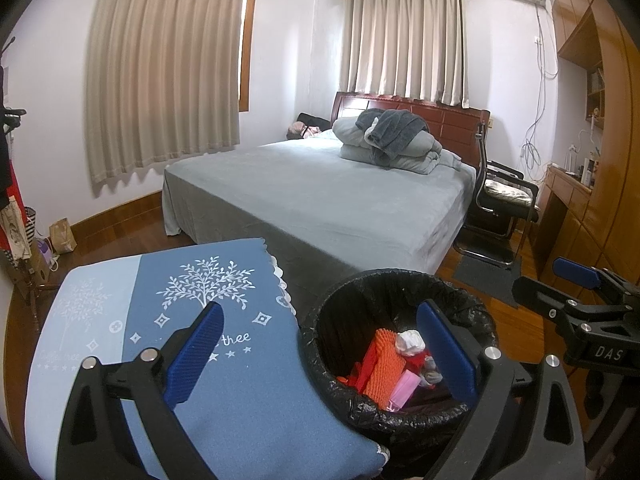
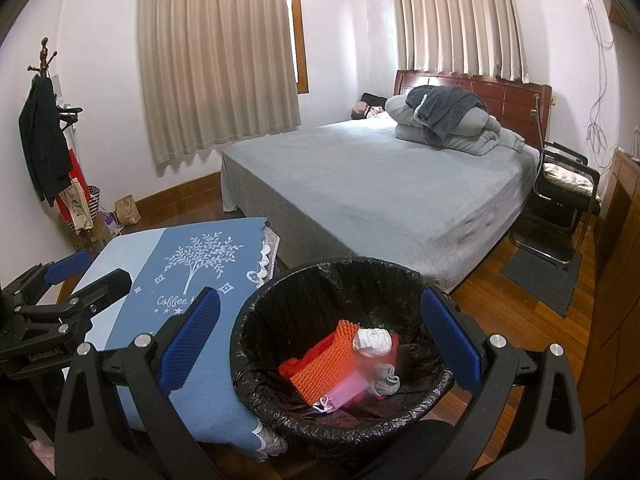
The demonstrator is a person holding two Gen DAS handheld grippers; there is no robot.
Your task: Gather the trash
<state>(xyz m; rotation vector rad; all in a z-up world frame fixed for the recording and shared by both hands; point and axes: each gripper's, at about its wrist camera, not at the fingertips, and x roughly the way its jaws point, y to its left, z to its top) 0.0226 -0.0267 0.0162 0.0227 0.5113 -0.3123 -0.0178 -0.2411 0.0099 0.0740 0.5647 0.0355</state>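
A bin lined with a black bag (image 1: 360, 292) (image 2: 304, 280) stands on the floor beside a small table with a blue cloth (image 1: 224, 280) (image 2: 200, 252). In it lie orange foam netting (image 1: 380, 364) (image 2: 324, 360), a crumpled white tissue (image 1: 410, 342) (image 2: 372, 340), a pink piece (image 1: 406, 390) (image 2: 344, 392), grey scrap (image 2: 386, 380) and red scraps. My left gripper (image 1: 324, 356) is open and empty, over the table edge and the bin. My right gripper (image 2: 328, 344) is open and empty above the bin. Each gripper shows in the other's view, the right (image 1: 576, 276) and the left (image 2: 76, 276).
A bed with a grey sheet (image 1: 320, 196) (image 2: 380, 188) and folded bedding stands behind the bin. A black chair (image 1: 500, 200) (image 2: 560, 196) and a grey mat (image 2: 540, 276) are at the right, wooden cabinets (image 1: 592, 160) beyond. A coat rack (image 2: 44, 128) and bags stand at the left wall.
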